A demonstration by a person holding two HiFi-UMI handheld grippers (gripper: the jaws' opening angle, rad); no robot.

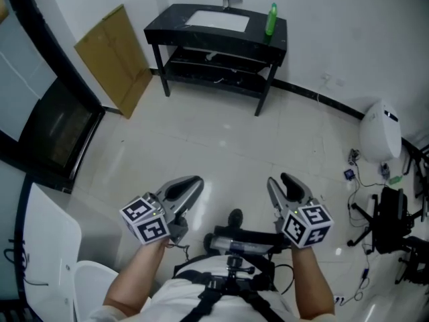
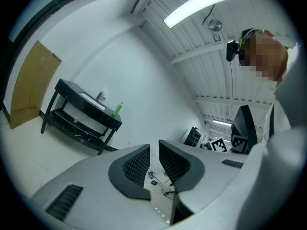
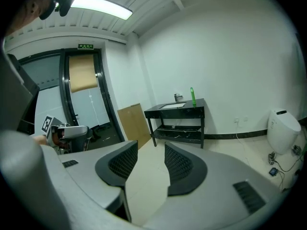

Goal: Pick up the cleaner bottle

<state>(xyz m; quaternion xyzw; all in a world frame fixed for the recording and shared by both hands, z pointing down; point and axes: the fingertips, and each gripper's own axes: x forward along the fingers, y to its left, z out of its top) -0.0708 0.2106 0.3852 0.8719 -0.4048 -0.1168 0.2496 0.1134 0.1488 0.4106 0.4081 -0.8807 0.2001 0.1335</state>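
Note:
The green cleaner bottle (image 1: 271,20) stands upright at the right end of a black sink table (image 1: 167,27) against the far wall. It also shows small in the left gripper view, bottle (image 2: 117,110) on table (image 2: 72,91), and in the right gripper view, bottle (image 3: 192,96) on table (image 3: 192,110). My left gripper (image 1: 194,185) (image 2: 154,150) and right gripper (image 1: 279,180) (image 3: 150,147) are held close to the person's body, far from the table. Both are open with nothing between the pads; the left gap is narrow.
A cardboard sheet (image 1: 117,56) leans on the wall left of the table. A white rounded appliance (image 1: 380,131), floor cables (image 1: 355,173) and a black stand (image 1: 389,220) are at the right. A dark glass door (image 1: 53,133) lies left. Pale tiled floor stretches between me and the table.

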